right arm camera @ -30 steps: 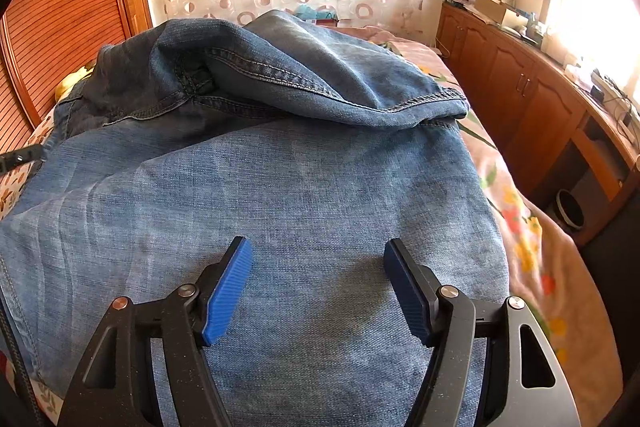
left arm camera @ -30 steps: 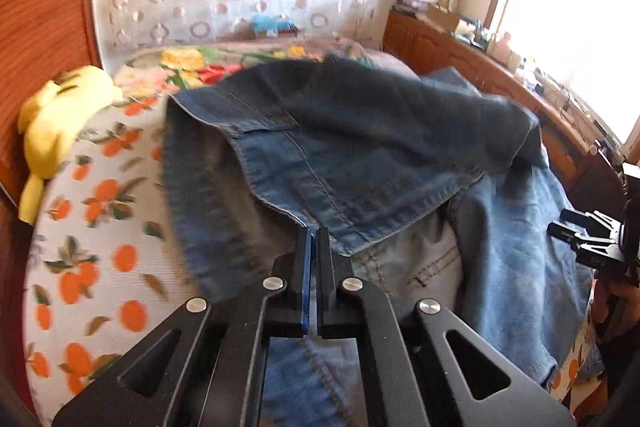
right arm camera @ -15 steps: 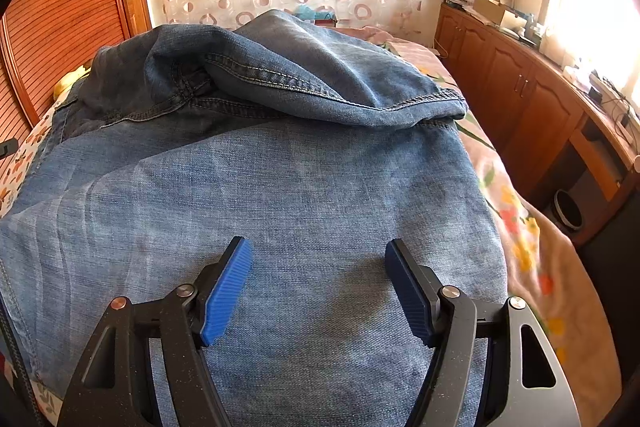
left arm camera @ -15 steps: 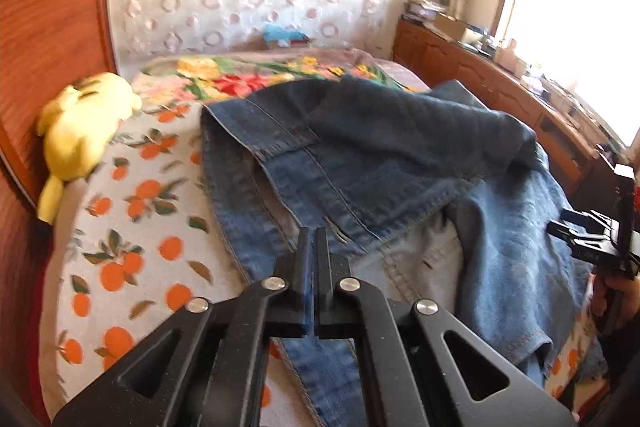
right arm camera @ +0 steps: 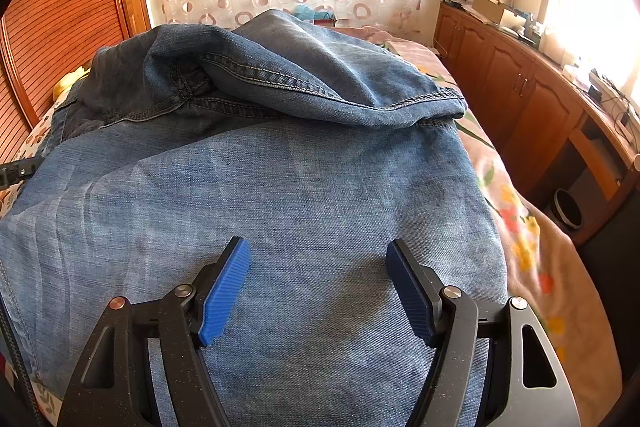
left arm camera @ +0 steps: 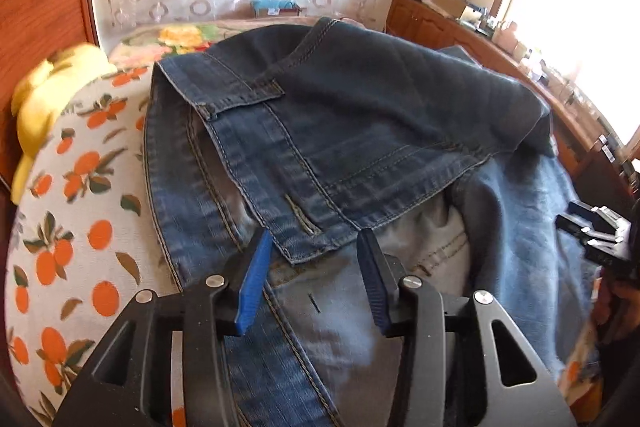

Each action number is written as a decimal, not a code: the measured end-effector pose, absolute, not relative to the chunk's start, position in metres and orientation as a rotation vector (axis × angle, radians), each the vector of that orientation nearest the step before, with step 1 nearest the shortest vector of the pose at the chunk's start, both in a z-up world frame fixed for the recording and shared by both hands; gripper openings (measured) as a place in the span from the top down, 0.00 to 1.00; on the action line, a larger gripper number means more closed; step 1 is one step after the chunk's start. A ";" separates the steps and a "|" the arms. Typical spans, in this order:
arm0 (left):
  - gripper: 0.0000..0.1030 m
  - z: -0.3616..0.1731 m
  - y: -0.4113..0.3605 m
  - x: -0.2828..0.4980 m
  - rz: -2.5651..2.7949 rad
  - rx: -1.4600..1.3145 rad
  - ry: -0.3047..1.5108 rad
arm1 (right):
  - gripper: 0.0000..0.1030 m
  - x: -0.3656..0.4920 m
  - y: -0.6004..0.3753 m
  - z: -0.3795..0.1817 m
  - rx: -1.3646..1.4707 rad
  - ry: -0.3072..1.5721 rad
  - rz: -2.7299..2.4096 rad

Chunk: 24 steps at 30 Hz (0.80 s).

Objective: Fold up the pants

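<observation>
Blue jeans (left arm camera: 360,115) lie on the bed, their dark upper part folded over the paler denim. My left gripper (left arm camera: 314,239) is opening. The corner of the folded waistband (left arm camera: 304,247) lies between its blue pads (left arm camera: 252,279), which stand apart from the cloth. In the right wrist view the jeans (right arm camera: 280,195) fill the bed, with a folded leg hem (right arm camera: 320,91) on top. My right gripper (right arm camera: 318,245) hovers open over the pale denim with nothing between its fingers. It also shows at the right edge of the left wrist view as the right gripper (left arm camera: 592,227).
A yellow plush toy (left arm camera: 44,99) rests at the bed's left edge on the orange-print sheet (left arm camera: 80,227). Wooden cabinets (right arm camera: 520,99) run along the right under the window, with a bin (right arm camera: 568,213) on the floor. A wooden slatted panel (right arm camera: 60,27) stands at the left.
My left gripper went from shut on the jeans' waistband to jaws apart, and the fold now lies on the jeans. The right gripper has kept still.
</observation>
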<state>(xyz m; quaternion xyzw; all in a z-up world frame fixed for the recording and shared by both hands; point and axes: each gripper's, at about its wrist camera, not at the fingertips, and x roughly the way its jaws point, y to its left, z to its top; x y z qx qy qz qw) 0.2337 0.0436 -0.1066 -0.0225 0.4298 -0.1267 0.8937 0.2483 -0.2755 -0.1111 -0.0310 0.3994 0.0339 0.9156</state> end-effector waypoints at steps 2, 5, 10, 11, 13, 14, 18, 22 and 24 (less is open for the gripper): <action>0.56 -0.107 0.041 0.233 -0.254 -0.027 0.884 | 0.29 0.249 -0.276 -0.111 -0.063 0.823 0.070; 0.68 -0.107 0.041 0.230 -0.244 -0.020 0.863 | 0.29 0.249 -0.276 -0.111 -0.062 0.823 0.070; 0.88 -0.106 0.038 0.228 -0.253 -0.011 0.859 | 0.29 0.249 -0.277 -0.111 -0.061 0.823 0.070; 0.90 -0.106 0.039 0.228 -0.252 -0.006 0.856 | 0.29 0.249 -0.277 -0.111 -0.062 0.823 0.070; 0.96 -0.105 0.038 0.227 -0.260 -0.001 0.852 | 0.29 0.249 -0.277 -0.111 -0.062 0.822 0.070; 0.96 -0.105 0.037 0.227 -0.259 0.006 0.850 | 0.29 0.249 -0.277 -0.111 -0.061 0.822 0.070; 0.98 -0.103 0.038 0.226 -0.254 0.029 0.845 | 0.29 0.249 -0.277 -0.111 -0.061 0.822 0.070; 0.99 -0.096 0.045 0.221 -0.238 0.050 0.827 | 0.29 0.250 -0.278 -0.111 -0.062 0.822 0.069; 1.00 -0.093 0.049 0.218 -0.211 0.072 0.817 | 0.29 0.250 -0.278 -0.111 -0.061 0.822 0.069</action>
